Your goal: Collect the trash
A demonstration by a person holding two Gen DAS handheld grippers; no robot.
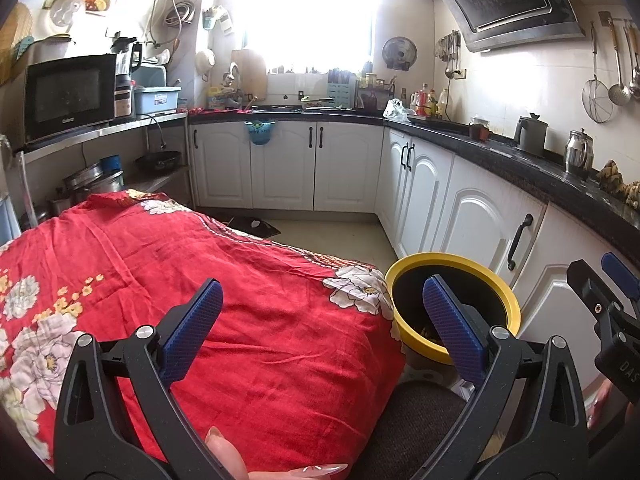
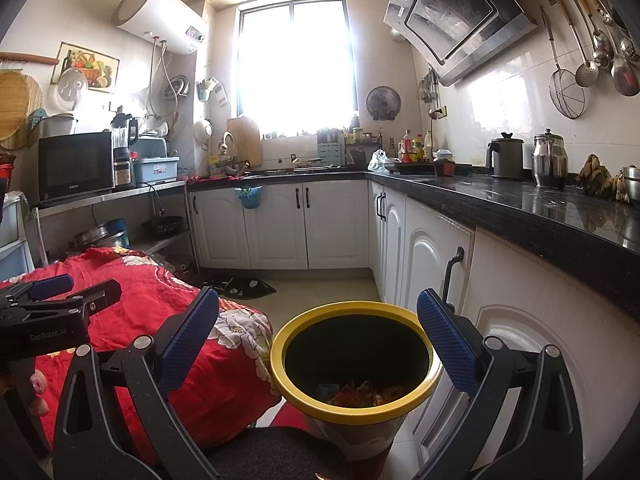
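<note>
**Bin upright by the cloth-covered bench, both grippers empty**

Bin — yellow rim, dark inside — stands on the floor between the red floral cloth and the white cabinets. Long axis vertical, mouth pointing straight up. Rim looks just beside the cloth's hanging corner; whether it touches, cannot tell. Scraps lie at the bottom, orange, red and green, too small to identify.

Left gripper hovers over the right end of the cloth, blue fingers spread wide, nothing between them. In its view the bin sits partly behind the right-hand finger. Fingertips of a hand with long nails show at the bottom edge.

Right gripper is above and just short of the bin, fingers wide, framing the mouth — nothing held. The left gripper shows at the left edge of this view, over the cloth.

Black counter runs along the right wall above the cabinets, carrying kettles and jars.
</note>
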